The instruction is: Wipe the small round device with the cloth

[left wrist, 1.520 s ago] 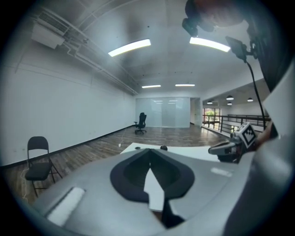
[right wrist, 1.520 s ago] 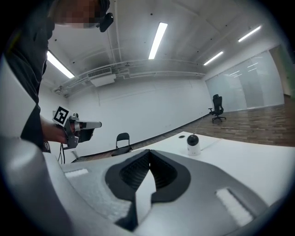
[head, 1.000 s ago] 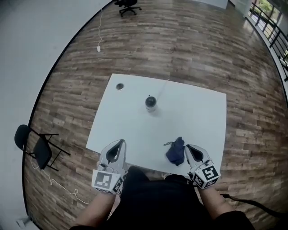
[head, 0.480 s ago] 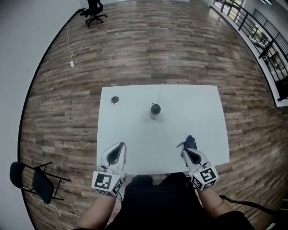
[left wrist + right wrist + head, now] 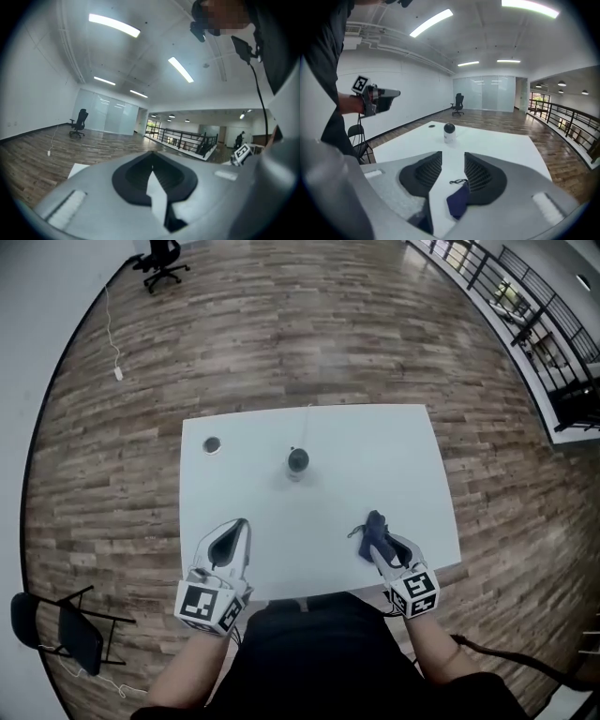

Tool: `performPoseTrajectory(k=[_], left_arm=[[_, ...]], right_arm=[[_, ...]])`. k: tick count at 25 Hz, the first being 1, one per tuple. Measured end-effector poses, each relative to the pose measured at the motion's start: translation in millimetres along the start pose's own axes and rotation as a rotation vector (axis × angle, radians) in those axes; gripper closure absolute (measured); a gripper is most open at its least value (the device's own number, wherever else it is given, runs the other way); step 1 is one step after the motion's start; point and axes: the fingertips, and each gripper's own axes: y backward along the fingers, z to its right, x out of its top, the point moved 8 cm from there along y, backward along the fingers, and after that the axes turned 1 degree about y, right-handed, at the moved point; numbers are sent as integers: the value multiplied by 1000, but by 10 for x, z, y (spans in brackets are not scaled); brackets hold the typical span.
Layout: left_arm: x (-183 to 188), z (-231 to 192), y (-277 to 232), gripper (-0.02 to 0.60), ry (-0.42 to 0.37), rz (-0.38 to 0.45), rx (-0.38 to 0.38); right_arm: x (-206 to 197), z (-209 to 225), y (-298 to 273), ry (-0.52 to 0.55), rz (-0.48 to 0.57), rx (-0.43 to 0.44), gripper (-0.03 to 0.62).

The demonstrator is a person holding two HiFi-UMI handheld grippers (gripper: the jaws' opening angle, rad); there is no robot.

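While the dark cloth (image 5: 458, 200) lay crumpled on the white surface (image 5: 403, 456), nearer the person than the small round device (image 5: 297, 461) and to its right, the right gripper (image 5: 453, 159) had just been opening, its jaws apart with the cloth loose between them. The left gripper (image 5: 151, 161) hung clenched and empty at the device's near left.

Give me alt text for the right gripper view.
The right gripper has just opened its jaws, with a dark blue cloth lying between them on a white table. A small round device stands farther along the table.
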Motion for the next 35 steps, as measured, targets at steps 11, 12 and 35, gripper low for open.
performPoseTrajectory(k=[11, 12, 35], left_arm=[[226, 86, -31, 577, -104, -47, 38], [216, 79, -11, 577, -105, -59, 49], [123, -165, 362, 577, -46, -55, 244]], right_arm=[[-904, 161, -799, 49, -286, 50, 344], [-957, 175, -855, 48, -315, 55, 342], [-385, 119, -1361, 107, -298, 98, 502]])
